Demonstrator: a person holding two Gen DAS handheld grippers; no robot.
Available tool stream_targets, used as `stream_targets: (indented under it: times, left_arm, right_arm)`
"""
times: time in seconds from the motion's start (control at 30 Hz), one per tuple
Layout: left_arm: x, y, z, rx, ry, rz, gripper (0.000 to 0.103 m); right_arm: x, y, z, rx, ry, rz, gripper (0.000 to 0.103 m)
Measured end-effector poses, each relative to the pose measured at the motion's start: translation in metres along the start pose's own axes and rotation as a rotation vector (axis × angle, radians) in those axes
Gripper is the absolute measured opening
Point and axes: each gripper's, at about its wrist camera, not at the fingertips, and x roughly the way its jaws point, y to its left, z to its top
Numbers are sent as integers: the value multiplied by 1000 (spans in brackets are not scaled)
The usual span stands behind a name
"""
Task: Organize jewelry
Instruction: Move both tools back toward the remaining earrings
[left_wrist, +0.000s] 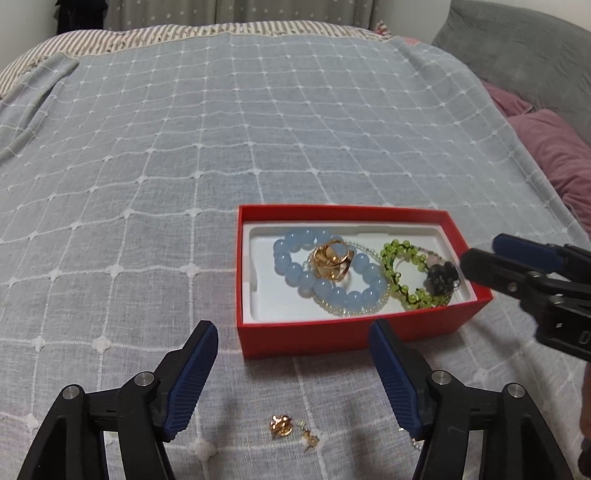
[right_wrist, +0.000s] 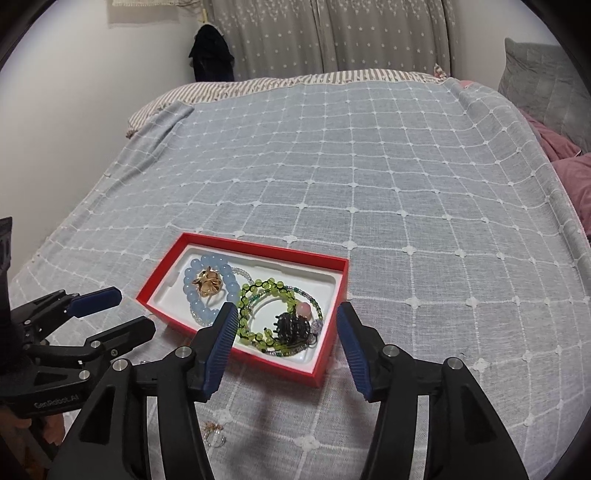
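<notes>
On a bed spread with a pale blue-grey checked cover (left_wrist: 229, 155), a shallow red box (left_wrist: 332, 338) with a white liner lies just beyond the tips of both handheld tools.

The left gripper (left_wrist: 293, 373) hangs above the cover on the near side of the box, its blue-padded fingers (left_wrist: 192, 380) standing wide apart with nothing between them. The right gripper (right_wrist: 286, 349) is also spread wide and holds nothing; its left finger overlaps the near edge of the box, and its right finger sits just off the box's near right corner.

Inside the box, ahead of the left gripper's fingers, a bracelet of large pale blue beads (left_wrist: 295, 275) lies with a gold flower-shaped piece (left_wrist: 330, 260) resting on it. Beside it, between the right gripper's fingertips, is a green bead bracelet (right_wrist: 258, 291) on black cord, with a small black hair claw (right_wrist: 293, 325) touching it.

On the cover between the bases of the left gripper's fingers lie two tiny gold earrings (left_wrist: 282, 424), outside the box.
</notes>
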Motion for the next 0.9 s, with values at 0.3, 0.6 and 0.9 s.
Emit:
stream_targets:
  times: [0.3, 0.6, 0.9]
  left_arm:
    - [-9, 3, -14, -21, 43, 15, 85]
    - [-16, 6, -32, -19, 105, 32, 95]
    - [-15, 5, -56, 59, 150, 59, 96]
  right_arm:
    - [-33, -6, -16, 25, 22, -17, 70]
    - [-52, -5, -43, -7, 72, -40, 70]
    - [-47, 5, -76, -66, 149, -39, 70]
